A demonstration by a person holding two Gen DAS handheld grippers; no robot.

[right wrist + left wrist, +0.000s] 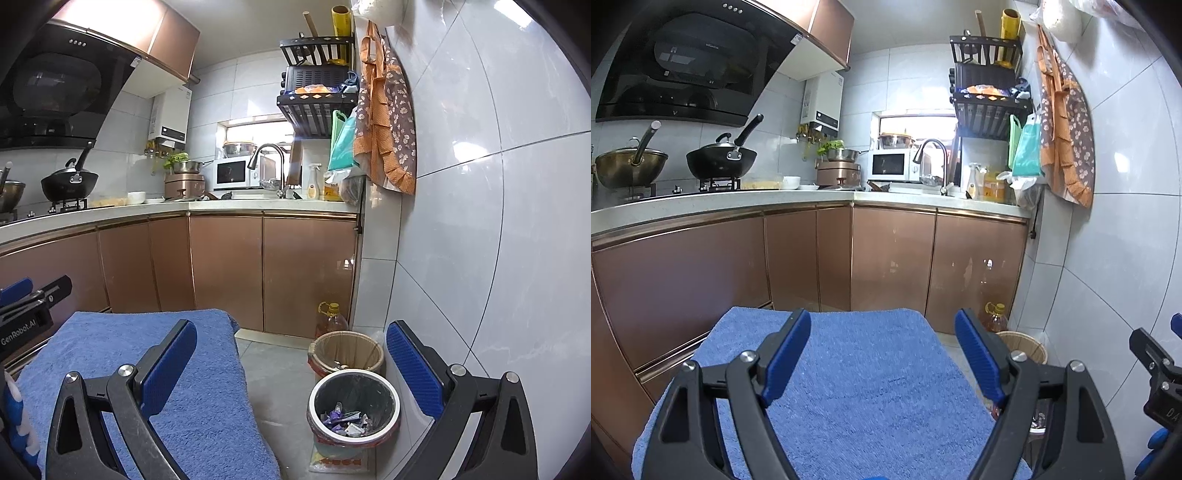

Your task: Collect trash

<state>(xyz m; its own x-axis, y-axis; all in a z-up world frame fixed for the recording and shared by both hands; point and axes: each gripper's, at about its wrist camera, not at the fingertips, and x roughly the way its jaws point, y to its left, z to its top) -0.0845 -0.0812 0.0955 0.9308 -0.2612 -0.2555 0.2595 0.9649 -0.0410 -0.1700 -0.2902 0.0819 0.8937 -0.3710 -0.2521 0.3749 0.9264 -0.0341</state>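
Note:
A small round bin point(354, 406) with a black liner stands on the floor and holds several crumpled wrappers point(345, 419). Behind it stands a wicker bin point(347, 352) with a clear liner, also seen in the left wrist view point(1025, 345). A blue towel point(849, 387) covers a low surface; it also shows in the right wrist view point(155, 373). My left gripper point(882, 354) is open and empty above the towel. My right gripper point(291, 369) is open and empty, between the towel's edge and the bins.
Copper cabinets point(229, 269) under a white counter point(738, 203) with woks, a microwave and a sink run along the back. An oil bottle point(331, 319) stands on the floor by the bins. A tiled wall point(480, 221) with a hanging apron is close on the right.

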